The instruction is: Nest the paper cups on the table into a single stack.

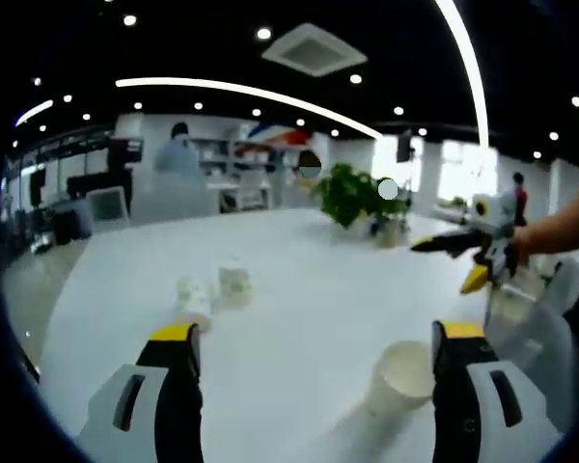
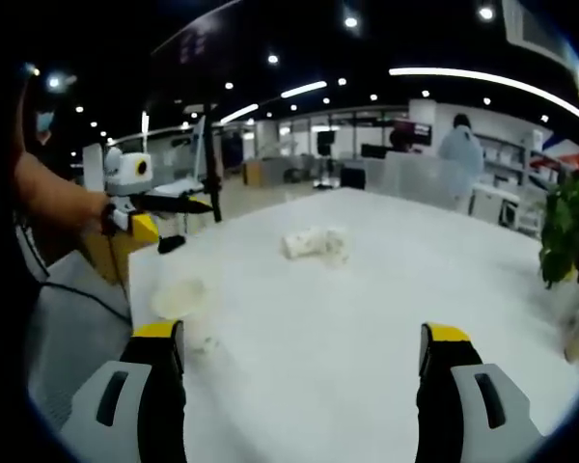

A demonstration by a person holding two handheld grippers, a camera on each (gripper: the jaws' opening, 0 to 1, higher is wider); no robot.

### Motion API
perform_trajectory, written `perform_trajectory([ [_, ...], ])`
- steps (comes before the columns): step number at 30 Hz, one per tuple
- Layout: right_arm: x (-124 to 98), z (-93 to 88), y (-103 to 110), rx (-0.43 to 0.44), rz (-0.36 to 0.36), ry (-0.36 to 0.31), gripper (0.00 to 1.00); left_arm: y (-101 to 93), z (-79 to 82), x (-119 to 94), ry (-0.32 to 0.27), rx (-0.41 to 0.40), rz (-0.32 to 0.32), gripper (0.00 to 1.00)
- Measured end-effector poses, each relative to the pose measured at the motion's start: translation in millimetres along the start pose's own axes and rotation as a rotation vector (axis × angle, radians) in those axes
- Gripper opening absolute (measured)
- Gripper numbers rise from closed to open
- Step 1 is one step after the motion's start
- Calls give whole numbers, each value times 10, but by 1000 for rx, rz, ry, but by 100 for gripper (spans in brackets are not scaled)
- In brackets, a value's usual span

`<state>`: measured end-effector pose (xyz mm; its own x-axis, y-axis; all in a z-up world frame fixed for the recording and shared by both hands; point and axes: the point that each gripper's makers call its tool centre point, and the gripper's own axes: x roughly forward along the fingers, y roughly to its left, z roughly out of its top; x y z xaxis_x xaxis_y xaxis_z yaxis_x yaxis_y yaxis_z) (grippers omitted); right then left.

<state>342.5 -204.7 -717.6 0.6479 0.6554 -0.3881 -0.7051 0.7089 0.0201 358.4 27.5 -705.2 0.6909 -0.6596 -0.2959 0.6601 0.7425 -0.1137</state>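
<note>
White table [image 1: 299, 280] spread wide under both views. In the left gripper view, the left gripper [image 1: 314, 357] stood with jaws spread apart and holding nothing; two paper cups [image 1: 212, 294] sat just beyond its left jaw, a lying cup and an upright one close together. Farther right, an upright paper cup [image 1: 402, 374] rested beside the right jaw. A potted plant [image 1: 359, 198] stood far off. The right gripper [image 2: 299, 357] was likewise agape and empty in its own view.

Both tongs are held level with jaws spread wide: left tongs [image 1: 314, 352], right tongs [image 2: 299, 347], each gripped by a bare forearm [image 1: 560, 227].
</note>
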Motion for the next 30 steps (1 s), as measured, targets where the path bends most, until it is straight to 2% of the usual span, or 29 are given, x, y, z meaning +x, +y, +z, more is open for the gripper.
perform_trajectory([
  [3, -8, 8, -56, -1, -10, 0, 100, 114, -101, -68, 27, -12, 25, 98],
  [9, -10, -2, -123, 1, -23, 1, 100, 251, -199, -178, 42, -22, 60, 98],
  [20, 15, -22, -168, 2, -26, 4, 100, 363, -225, -233, 57, -26, 92, 98],
  [30, 73, -56, -169, 9, -18, 7, 100, 405, -265, -195, 90, -55, 92, 98],
])
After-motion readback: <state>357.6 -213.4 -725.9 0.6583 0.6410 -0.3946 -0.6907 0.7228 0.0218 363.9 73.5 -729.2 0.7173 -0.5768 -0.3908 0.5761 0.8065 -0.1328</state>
